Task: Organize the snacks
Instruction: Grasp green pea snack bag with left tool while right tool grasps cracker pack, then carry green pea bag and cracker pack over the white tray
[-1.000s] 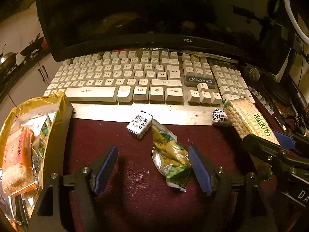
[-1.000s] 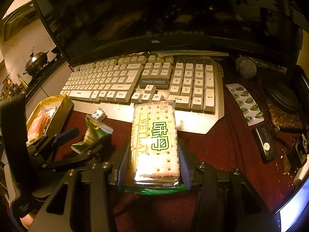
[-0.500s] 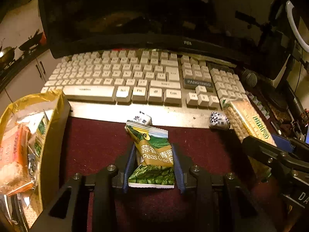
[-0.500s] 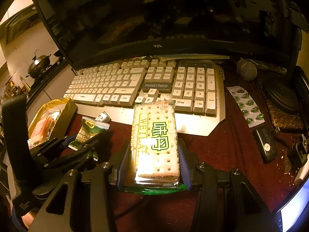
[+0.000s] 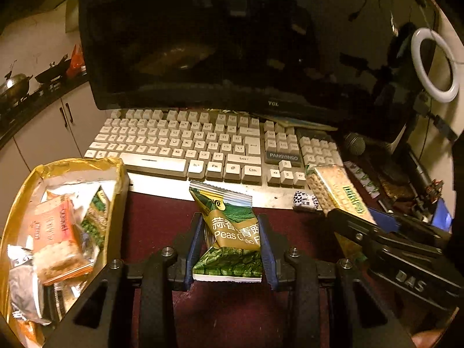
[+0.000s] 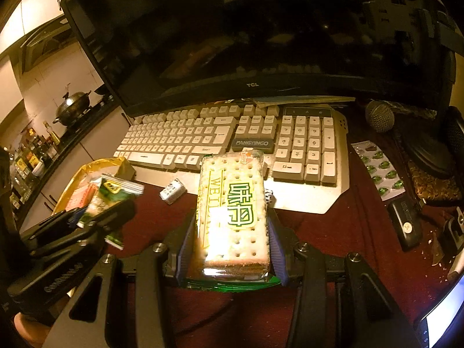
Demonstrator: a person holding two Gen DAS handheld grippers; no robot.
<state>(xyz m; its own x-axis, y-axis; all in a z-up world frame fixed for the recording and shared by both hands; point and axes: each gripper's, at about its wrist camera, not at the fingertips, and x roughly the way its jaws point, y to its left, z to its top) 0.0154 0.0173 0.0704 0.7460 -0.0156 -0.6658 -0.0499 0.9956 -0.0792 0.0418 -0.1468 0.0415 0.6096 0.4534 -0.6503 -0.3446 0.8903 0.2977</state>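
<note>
My left gripper (image 5: 230, 249) is shut on a green and tan pea packet (image 5: 232, 229), held upright above the maroon cloth. At its left stands a gold box (image 5: 20, 191) with several wrapped snacks inside. In the right wrist view my right gripper (image 6: 232, 249) is shut on a long cracker pack (image 6: 235, 203), just in front of the keyboard. The same pack (image 5: 336, 191) shows at the right of the left wrist view. A small white wrapped candy (image 6: 172, 194) lies on the keyboard's metal edge, and another candy (image 5: 304, 201) lies beside the cracker pack.
A beige keyboard (image 5: 188, 142) and a dark monitor (image 5: 217, 43) fill the back. To the right lie a microphone (image 6: 380, 116), a blister pack of green pills (image 6: 380, 171) and a small black device (image 6: 406, 223). Kitchen counters lie beyond the table's left edge.
The left gripper's jaws closed on the pea packet, which then rose off the cloth and stood upright. The right gripper kept its hold on the cracker pack and barely moved.
</note>
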